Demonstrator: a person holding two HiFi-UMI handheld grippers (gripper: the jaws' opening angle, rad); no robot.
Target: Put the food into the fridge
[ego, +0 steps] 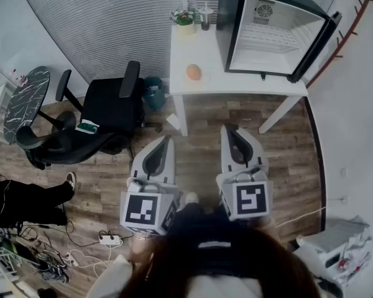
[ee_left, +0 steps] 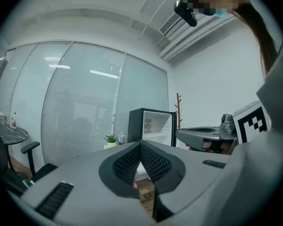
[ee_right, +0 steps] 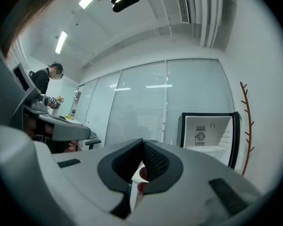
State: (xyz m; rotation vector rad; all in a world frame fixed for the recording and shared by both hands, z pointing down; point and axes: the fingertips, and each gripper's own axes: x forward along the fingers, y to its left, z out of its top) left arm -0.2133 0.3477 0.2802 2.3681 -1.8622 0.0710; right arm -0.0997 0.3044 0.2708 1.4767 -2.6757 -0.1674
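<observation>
An orange round fruit [ego: 193, 72] lies on the white table [ego: 236, 84], left of a black mini fridge [ego: 270, 36] whose door [ego: 316, 45] stands wide open on a white, empty inside. Both grippers hover over the wooden floor, short of the table's front edge. The left gripper [ego: 168, 139] is shut with nothing in it, as is the right gripper [ego: 227, 130]. In the left gripper view the jaws [ee_left: 140, 145] meet tip to tip, with the fridge [ee_left: 153, 126] far ahead. The right gripper view has its jaws [ee_right: 142, 143] closed too, the fridge [ee_right: 210, 132] to their right.
A black office chair [ego: 93, 113] and a teal bin [ego: 153, 92] stand left of the table. A potted plant [ego: 184, 18] and a cup [ego: 206, 17] sit at its back edge. Cables and a power strip [ego: 109, 239] lie on the floor at lower left. Another person [ee_right: 51, 76] stands far left.
</observation>
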